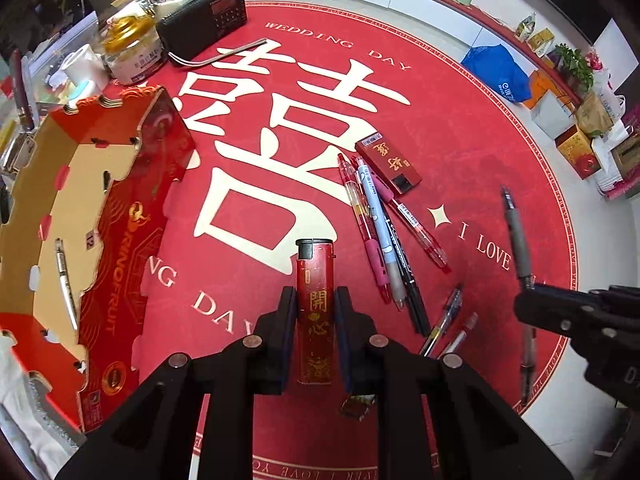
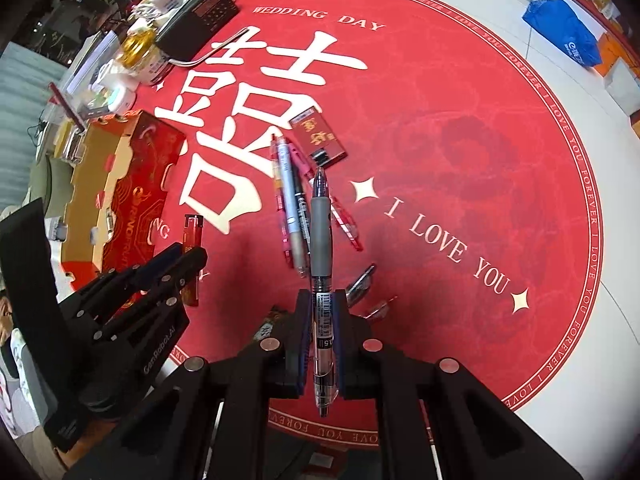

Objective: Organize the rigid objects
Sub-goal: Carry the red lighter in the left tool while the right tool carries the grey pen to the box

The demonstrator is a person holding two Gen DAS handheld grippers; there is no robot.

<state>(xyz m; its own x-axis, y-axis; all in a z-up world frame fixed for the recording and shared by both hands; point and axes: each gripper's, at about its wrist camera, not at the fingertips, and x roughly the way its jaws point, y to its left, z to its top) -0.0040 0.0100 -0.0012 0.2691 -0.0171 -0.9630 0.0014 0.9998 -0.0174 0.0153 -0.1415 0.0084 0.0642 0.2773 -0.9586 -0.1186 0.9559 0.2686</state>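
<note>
Spreading across the floor, a round red wedding mat (image 1: 460,92) printed with a large white character and "WEDDING DAY" and "I LOVE YOU". Standing at the mat's left edge, an open red-and-gold cardboard fruit box (image 1: 120,208), with one pen (image 1: 66,280) lying inside against its inner wall. Sitting beyond the box at the far rim, a black radio (image 1: 204,20) and a gold-lidded jar (image 1: 132,52).

Hovering above the near part of the mat, the left gripper (image 1: 314,300), its jaws nearly together and clamping a red lighter (image 1: 315,312) upright by the sides, black cap pointing away. Holding off to the right, the right gripper (image 2: 325,312), jaws closed tight on a grey-grip pen (image 2: 321,240), tip pointing forward over the mat.

Lying mid-mat, a cluster of pens (image 1: 384,232) fanned and overlapping, touching one another. Resting just beyond them, a small red box with gold characters (image 1: 388,162), its near end touching the pens. Lying nearer, two more clear pens (image 1: 448,320) side by side, apart from the cluster.
</note>
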